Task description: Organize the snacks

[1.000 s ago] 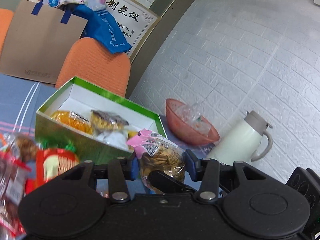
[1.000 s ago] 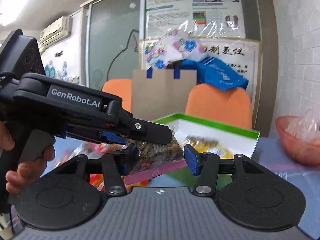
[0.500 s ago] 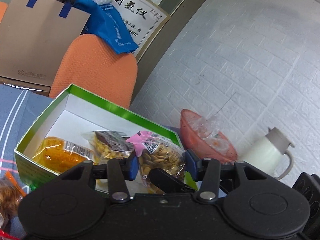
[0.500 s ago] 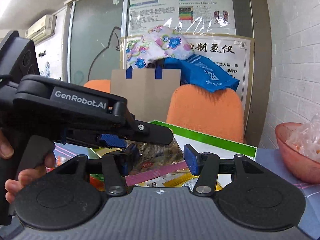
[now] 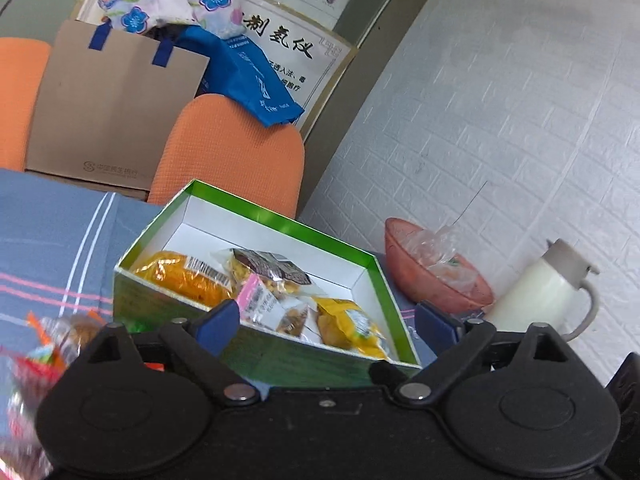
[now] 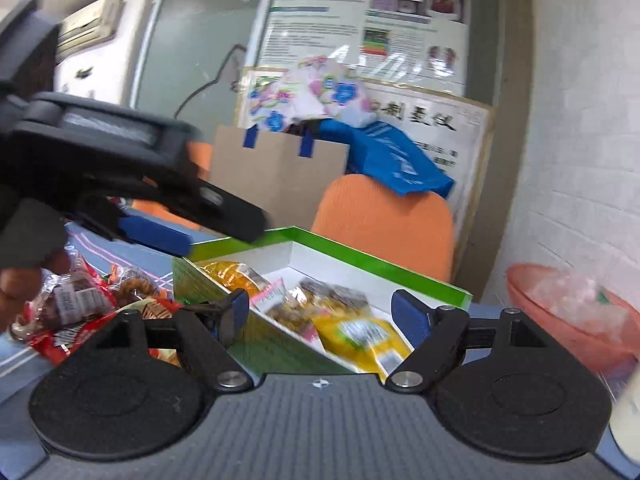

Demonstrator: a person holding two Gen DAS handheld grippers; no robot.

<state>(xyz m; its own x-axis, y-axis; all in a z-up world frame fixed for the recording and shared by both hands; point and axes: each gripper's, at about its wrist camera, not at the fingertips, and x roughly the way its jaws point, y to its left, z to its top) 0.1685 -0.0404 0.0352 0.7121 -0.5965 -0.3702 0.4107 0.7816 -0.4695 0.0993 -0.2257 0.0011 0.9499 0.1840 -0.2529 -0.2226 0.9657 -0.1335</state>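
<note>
While the jaws of both the left gripper (image 5: 326,320) and the right gripper (image 6: 320,310) are opening wide with nothing pinched between them, the snack packets (image 5: 272,300) lie loose inside the green box (image 5: 280,354) just ahead. More snacks (image 6: 80,308) sit on the striped cloth (image 5: 52,240) beside the box.

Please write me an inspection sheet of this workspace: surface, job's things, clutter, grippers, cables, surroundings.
Surface: table under a blue striped cloth.
Job's things: green box holding several snack packets; loose snack packets lie on the cloth beside it.
Clutter: orange bowl with plastic wrap, white jug.
Grippers: left gripper and right gripper both opening, nothing between the jaws.
Cables: nothing seen.
Surroundings: orange chair, brown paper bag, blue bag, white brick wall.
</note>
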